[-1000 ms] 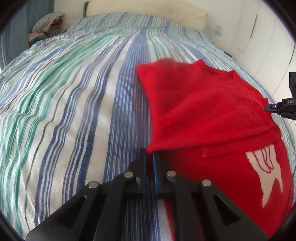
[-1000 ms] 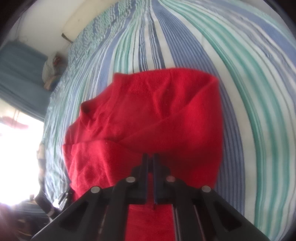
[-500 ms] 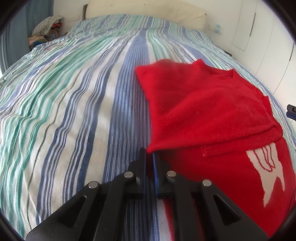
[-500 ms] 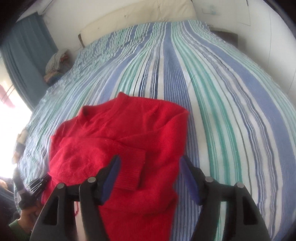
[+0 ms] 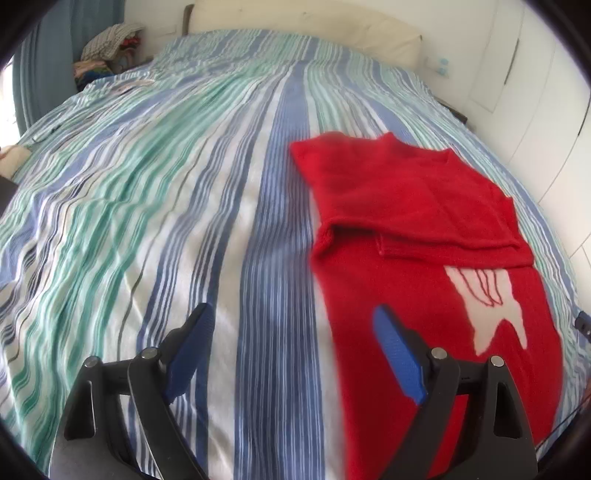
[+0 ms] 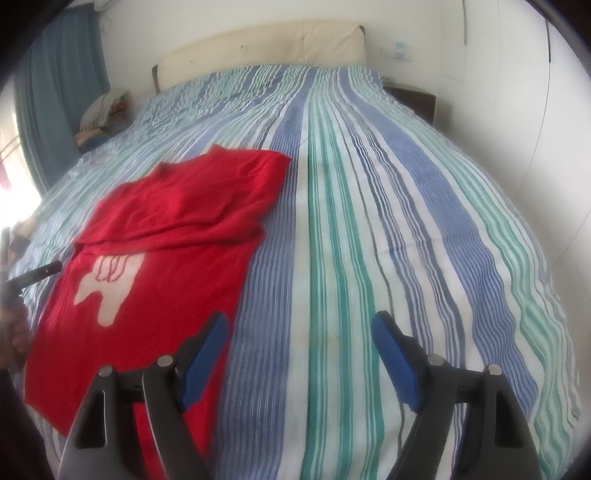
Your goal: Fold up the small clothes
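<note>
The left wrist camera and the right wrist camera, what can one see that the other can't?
Only the left wrist view shows the left gripper close up, its jaws opening with nothing between them. Only the right wrist view shows the right gripper, also opening and empty, a dark nightstand, and a hand at the left edge. Both show the red sweater with its white shape, the striped bedspread, the headboard and a clothes pile.
</note>
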Available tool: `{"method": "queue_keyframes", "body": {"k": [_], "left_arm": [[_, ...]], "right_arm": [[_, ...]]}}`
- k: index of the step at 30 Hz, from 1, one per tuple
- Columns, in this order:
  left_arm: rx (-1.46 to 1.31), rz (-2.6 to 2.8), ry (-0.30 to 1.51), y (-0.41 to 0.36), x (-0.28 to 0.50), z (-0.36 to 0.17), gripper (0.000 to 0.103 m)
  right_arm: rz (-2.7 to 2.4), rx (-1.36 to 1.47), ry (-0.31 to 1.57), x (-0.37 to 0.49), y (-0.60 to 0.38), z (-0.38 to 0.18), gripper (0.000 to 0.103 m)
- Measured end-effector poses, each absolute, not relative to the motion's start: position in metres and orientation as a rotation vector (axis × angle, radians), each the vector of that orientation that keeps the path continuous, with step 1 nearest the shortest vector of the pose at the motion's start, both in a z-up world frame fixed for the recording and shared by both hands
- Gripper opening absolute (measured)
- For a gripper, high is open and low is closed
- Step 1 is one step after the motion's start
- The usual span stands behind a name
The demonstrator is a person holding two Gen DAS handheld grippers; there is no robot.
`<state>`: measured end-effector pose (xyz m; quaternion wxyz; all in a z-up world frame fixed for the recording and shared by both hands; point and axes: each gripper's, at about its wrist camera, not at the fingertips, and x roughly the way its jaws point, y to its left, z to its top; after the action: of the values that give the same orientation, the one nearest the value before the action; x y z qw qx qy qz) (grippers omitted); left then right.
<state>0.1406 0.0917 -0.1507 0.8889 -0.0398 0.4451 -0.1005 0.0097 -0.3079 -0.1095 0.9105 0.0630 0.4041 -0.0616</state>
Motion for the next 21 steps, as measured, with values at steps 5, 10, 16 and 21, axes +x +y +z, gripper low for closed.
{"method": "queue_keyframes", "body": {"k": [5, 10, 16, 21], "left_arm": [[-0.158, -0.181, 0.967, 0.111, 0.11, -0.15, 0.09], [-0.158, -0.062, 0.947, 0.124, 0.105, -0.163, 0.094], [-0.182, -0.015, 1.027, 0.135, 0.111, -0.19, 0.102], [-0.098, 0.007, 1.035, 0.121, 0.113, -0.197, 0.103]], "right_arm": [[-0.174, 0.144, 0.841, -0.017, -0.31, -0.129, 0.082], [-0.226, 0.136, 0.824, -0.018, -0.311, -0.138, 0.082], [-0.283, 0.097, 0.854, -0.008, -0.317, -0.155, 0.096], [-0.279, 0.144, 0.885, -0.006, -0.325, -0.178, 0.103]]}}
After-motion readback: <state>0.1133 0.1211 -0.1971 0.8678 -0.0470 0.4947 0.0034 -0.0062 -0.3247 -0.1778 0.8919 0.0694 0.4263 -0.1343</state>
